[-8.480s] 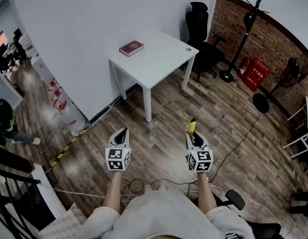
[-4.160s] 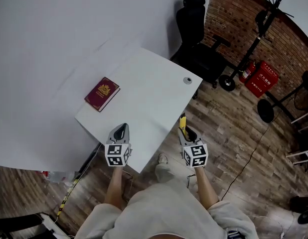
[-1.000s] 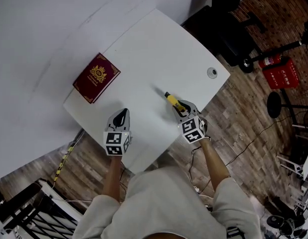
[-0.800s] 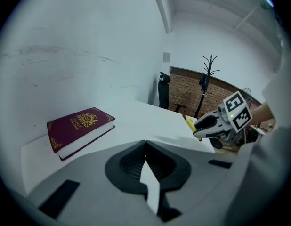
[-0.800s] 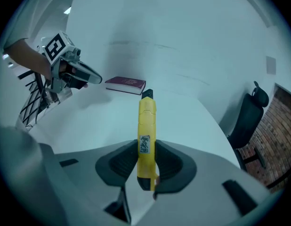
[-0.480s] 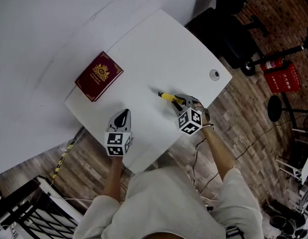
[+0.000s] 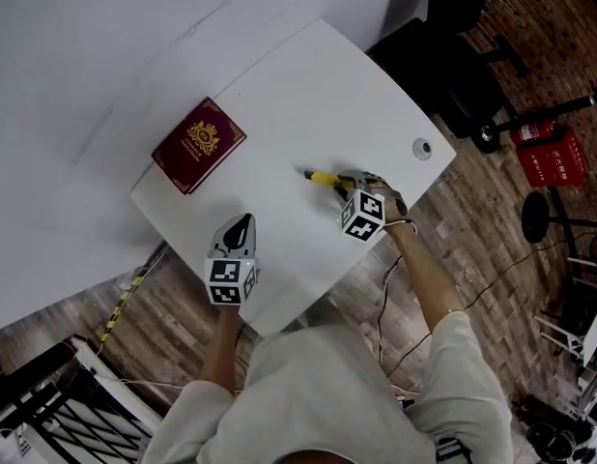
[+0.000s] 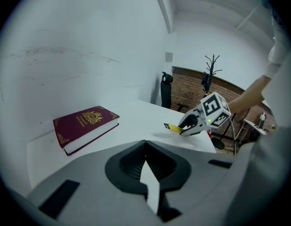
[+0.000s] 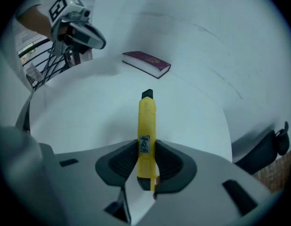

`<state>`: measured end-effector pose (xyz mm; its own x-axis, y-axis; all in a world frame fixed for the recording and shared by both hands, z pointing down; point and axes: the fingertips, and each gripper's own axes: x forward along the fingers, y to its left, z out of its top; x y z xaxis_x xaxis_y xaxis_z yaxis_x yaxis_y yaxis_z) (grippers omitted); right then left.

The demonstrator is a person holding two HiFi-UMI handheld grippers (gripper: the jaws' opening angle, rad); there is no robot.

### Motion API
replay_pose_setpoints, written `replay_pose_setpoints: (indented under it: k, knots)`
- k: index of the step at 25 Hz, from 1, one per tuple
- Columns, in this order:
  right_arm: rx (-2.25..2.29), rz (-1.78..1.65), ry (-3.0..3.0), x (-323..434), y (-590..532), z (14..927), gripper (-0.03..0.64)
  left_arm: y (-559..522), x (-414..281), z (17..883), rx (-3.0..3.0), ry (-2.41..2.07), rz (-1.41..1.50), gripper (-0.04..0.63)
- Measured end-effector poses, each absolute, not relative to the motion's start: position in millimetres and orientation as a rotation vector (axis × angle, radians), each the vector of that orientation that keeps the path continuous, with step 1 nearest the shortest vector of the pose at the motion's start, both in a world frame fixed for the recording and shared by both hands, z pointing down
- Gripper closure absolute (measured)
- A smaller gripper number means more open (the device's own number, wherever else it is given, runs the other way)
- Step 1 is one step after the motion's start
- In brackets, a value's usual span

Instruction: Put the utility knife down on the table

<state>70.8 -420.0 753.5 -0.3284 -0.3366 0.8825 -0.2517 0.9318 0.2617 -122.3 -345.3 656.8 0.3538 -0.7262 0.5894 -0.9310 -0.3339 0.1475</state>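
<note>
- White square table (image 7: 308,85) on a brown wood floor (image 7: 492,211), seen from the head: the right gripper (image 7: 342,184) holds a yellow plastic utility knife (image 7: 324,177) just over the table's middle; the left gripper (image 7: 239,226) hangs at the front edge, apart from a dark red hardback book (image 7: 199,145)
- Left gripper view: its jaws are closed together with nothing between
- Right gripper view: both jaws squeeze the knife's handle, its black tip pointing toward the book

Even, cool, bright light; the white desk (image 7: 308,95) nearly washes out, with soft faint shadows. Both gripper views bulge fisheye-style, corners vignetted black, and near foreground parts look soft.
</note>
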Motion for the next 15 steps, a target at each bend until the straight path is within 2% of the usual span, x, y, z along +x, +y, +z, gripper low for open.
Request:
replay_pose_setpoints:
  k: [15]
  knots:
    - [0.392,-0.01,-1.877,62,-443,772,0.506,-350,-128,659,2.152,-1.443,0.586,0.589]
